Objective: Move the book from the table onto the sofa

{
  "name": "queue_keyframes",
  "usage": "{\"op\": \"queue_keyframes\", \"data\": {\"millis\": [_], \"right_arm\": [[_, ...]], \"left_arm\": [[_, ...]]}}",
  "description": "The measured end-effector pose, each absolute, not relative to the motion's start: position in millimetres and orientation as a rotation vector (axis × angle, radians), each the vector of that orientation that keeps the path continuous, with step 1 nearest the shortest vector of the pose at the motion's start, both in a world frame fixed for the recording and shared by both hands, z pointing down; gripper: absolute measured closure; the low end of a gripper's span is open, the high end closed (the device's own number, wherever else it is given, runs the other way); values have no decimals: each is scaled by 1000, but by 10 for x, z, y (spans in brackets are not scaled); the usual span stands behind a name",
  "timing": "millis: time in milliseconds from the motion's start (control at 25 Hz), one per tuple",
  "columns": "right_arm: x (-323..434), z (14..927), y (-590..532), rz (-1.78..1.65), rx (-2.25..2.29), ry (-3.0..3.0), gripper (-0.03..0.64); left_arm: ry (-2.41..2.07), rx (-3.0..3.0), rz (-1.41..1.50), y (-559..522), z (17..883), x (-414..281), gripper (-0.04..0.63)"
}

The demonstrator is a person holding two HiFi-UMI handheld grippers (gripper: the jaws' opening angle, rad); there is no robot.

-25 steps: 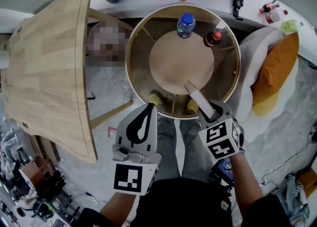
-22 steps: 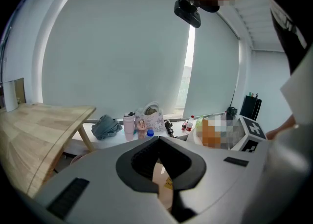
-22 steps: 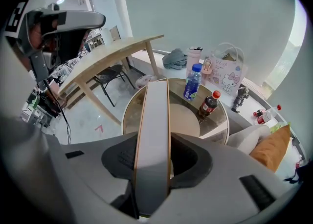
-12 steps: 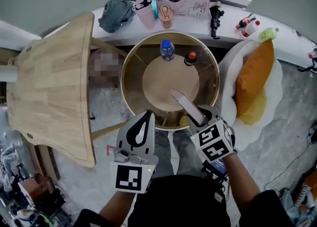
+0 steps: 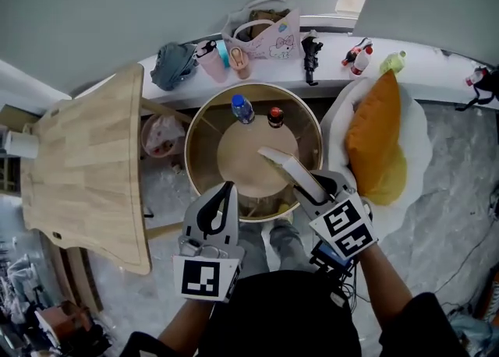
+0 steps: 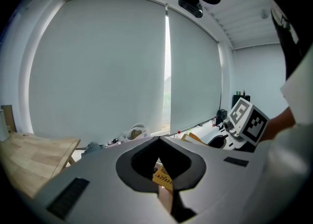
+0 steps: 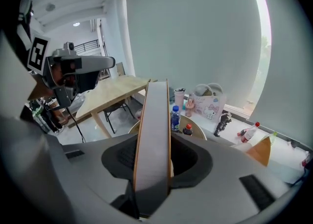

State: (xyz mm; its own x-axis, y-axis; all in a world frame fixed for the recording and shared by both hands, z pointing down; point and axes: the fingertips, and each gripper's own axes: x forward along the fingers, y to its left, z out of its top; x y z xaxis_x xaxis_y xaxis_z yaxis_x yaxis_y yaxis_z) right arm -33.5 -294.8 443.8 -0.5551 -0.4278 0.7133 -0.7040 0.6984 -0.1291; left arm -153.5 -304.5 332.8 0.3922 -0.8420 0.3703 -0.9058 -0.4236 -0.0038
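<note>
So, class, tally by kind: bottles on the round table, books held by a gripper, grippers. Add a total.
Bottles: 2 (blue-capped bottle, red-capped bottle)
Books: 1 (book)
Grippers: 2 (left gripper, right gripper)
Total: 5

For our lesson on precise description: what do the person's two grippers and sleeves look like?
The left gripper and right gripper are light grey with black padding; each bears a cube with black-and-white square markers. Dark cables trail below the right one. Sleeves are black.
</note>
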Motion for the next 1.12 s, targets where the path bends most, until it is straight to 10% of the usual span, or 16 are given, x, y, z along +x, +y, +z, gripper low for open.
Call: {"op": "queue_keyframes", "data": {"millis": [1120], "right_arm": [[1709, 3335, -2120, 536, 1849, -1941, 466]], "left_arm": [[-753, 3007, 383, -2931, 2680, 306, 585]]}}
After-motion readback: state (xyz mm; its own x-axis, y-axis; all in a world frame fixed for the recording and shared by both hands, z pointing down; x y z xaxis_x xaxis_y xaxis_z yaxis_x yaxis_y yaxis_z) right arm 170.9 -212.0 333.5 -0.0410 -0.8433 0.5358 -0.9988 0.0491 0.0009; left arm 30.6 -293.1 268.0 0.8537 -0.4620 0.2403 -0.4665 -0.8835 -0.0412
